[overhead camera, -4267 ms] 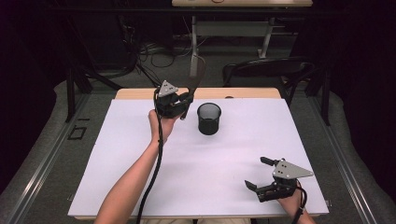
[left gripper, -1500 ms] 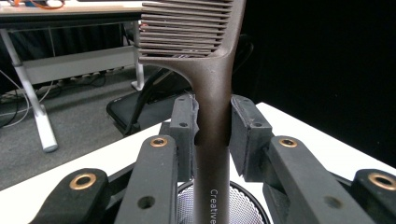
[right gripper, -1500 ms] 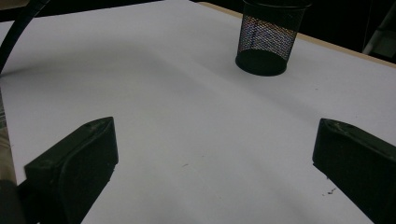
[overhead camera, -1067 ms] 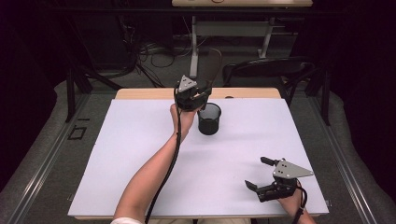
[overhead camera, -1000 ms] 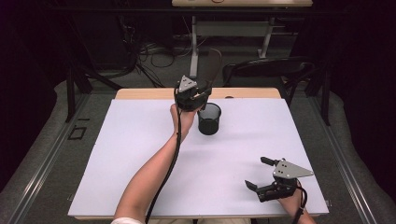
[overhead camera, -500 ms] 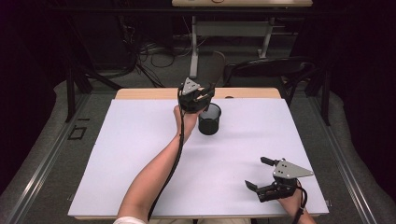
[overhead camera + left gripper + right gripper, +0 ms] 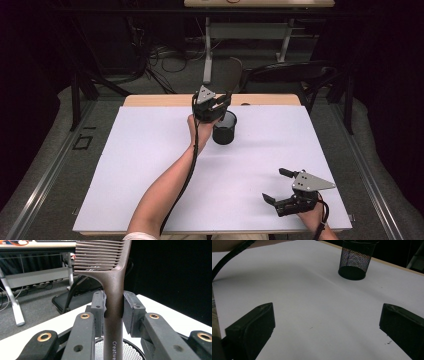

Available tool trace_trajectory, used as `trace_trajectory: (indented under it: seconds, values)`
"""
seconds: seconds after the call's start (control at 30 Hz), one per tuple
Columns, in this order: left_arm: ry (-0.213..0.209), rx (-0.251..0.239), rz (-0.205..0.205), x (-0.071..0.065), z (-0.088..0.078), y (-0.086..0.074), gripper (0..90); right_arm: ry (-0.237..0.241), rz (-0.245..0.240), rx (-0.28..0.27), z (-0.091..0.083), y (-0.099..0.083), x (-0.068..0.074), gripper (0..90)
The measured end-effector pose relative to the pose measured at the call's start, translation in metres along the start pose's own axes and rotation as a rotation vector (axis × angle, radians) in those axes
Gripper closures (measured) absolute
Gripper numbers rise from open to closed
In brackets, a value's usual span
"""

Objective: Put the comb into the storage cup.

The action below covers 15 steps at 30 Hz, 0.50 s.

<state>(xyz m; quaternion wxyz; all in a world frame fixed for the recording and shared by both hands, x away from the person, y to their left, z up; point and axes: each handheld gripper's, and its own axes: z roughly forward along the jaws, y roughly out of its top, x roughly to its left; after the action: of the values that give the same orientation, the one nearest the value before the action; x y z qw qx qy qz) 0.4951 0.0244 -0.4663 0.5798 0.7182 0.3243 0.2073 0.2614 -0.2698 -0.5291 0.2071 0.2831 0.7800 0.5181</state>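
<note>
At the lower right of the high view the right gripper (image 7: 286,192) rested on the white table (image 7: 150,150) in the person's hand, its jaws spread wide with nothing between them; in the right gripper view the two black pads stood at the bottom corners of the frame with bare white surface between, which suggested that it was parked out of the way and idle. Farther up, near the centre of the high view, the person's left forearm (image 7: 170,185) reached forward from the bottom edge, cable trailing along it, to carry the left gripper (image 7: 216,106) to the near-left rim of the black mesh cup (image 7: 224,131), which stood alone on the table toward its far edge. In the left gripper view the jaws were clamped on the handle of a dark brown comb (image 7: 113,302), teeth at the top of the frame and handle pointing down, with the cup's open mesh mouth (image 7: 130,351) directly beneath. Held upright and centred over the opening like that, the comb was probably meant to drop handle-first into the cup. Beyond the table lay a dark room with desk legs (image 7: 206,50) and a chair (image 7: 285,75).
</note>
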Motion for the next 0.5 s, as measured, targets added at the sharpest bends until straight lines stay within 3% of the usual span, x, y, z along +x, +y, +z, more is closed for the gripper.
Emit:
trace_trajectory:
  seconds: [0.5]
  values:
    - [-0.001,0.007,-0.001,-0.001,0.0047,-0.0096,72.4,0.0,-0.001,0.0,0.0,-0.0001,-0.0003,0.0]
